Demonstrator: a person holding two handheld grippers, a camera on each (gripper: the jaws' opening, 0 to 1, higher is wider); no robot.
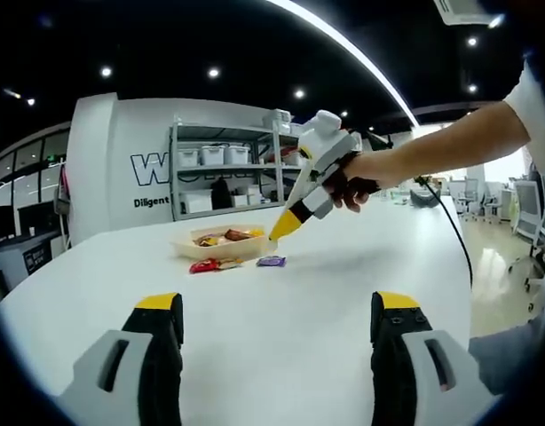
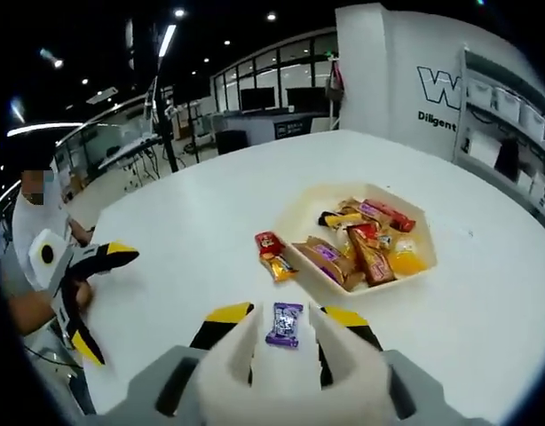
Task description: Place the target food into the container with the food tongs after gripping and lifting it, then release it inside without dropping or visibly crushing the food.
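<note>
Right gripper view: purple snack (image 2: 285,324) between hand-held gripper (image 2: 284,327) jaws.

white table (image 1: 255,302) – bare | shelving (image 1: 226,169) – white bins behind

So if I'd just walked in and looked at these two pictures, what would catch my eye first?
Probably the shallow tray heaped with bright wrapped snacks in the middle of the big white table. Next, the purple candy lying on the table just ahead of the right gripper, between its open yellow-tipped jaws, with a red and yellow packet beside the tray. In the left gripper view, the left gripper is open, well back from the food.
</note>
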